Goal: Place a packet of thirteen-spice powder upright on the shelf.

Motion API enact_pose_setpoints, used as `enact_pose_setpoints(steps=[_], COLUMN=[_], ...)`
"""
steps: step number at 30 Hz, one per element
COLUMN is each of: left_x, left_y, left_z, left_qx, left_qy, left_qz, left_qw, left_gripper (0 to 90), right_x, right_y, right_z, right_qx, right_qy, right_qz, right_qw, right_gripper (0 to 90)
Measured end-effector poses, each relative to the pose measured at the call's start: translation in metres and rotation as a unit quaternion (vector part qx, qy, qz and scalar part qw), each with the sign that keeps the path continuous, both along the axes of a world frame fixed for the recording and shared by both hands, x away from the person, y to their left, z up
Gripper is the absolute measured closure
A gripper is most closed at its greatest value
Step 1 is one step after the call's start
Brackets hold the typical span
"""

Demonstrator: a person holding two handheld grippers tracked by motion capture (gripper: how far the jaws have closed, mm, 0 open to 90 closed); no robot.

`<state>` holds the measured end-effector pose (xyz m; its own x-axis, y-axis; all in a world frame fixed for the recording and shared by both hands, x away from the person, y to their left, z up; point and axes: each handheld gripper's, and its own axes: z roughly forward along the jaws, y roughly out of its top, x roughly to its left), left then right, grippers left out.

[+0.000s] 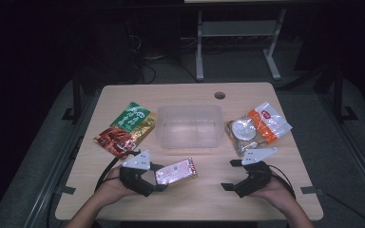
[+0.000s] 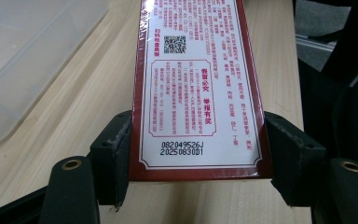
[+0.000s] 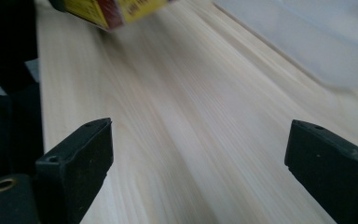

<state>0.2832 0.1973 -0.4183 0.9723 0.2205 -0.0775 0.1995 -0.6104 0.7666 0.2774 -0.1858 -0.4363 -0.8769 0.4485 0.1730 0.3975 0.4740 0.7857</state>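
A person at a wooden table point(image 1: 204, 190) grips a red-bordered packet point(image 1: 176, 171) with the left gripper point(image 1: 153, 179), near the table's front edge and in front of a clear plastic bin point(image 1: 188, 126). In the left gripper view the two black jaws pinch the packet point(image 2: 198, 88) by its long sides, pads pressed against both edges, its printed white back facing the camera and its far end reaching out over the tabletop point(image 2: 84, 107); a corner of the bin point(image 2: 23, 60) lies to one side.

The right gripper point(image 1: 231, 175) sits to the right of the packet and well apart from it, its jaws spread wide with nothing between them. In the right gripper view only bare wood point(image 3: 186, 140) lies between the pads, while a blurred red-and-yellow edge of the packet point(image 3: 114, 9) shows at the top.

To the bin's left lies a green and red pouch point(image 1: 126, 129). To its right rest a clear bag with a round item point(image 1: 244, 133) and an orange and white bag point(image 1: 268, 121), touching each other.
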Motion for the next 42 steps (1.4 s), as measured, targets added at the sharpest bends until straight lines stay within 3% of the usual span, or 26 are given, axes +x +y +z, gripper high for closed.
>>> enact_pose_setpoints(steps=[1,5,12,15,22,34,42], left_x=[0.001,0.001,0.004,0.003,0.001,-0.002,-0.003], left_y=[0.002,0.006,0.011,0.011,0.009,0.005,0.004], left_z=[0.001,0.003,0.003,0.003,0.001,0.001,0.001], left_qx=[0.000,-0.006,-0.010,-0.013,-0.009,-0.018,-0.023], left_qy=[-0.005,-0.006,-0.001,-0.002,-0.007,-0.007,-0.006], left_qz=[-0.008,-0.009,-0.017,-0.024,-0.038,-0.056,-0.061], left_qw=[1.0000,0.9999,0.9998,0.9996,0.9992,0.9982,0.9978], left_gripper=[32.0,32.0,32.0,32.0,32.0,32.0,32.0], right_x=[0.004,0.013,0.023,0.027,0.034,0.030,0.028], right_y=[0.006,0.016,0.040,0.058,0.084,0.093,0.095], right_z=[0.006,0.015,0.025,0.028,0.028,0.022,0.019], right_qx=[0.016,0.042,0.044,0.051,0.047,0.039,0.041], right_qy=[-0.006,-0.016,-0.025,-0.033,-0.027,-0.020,-0.021], right_qz=[0.018,0.055,0.105,0.144,0.189,0.212,0.218], right_qw=[0.9997,0.9975,0.9931,0.9877,0.9804,0.9763,0.9749], right_gripper=[7.8,12.1,12.4,12.6,13.2,14.3,20.8])
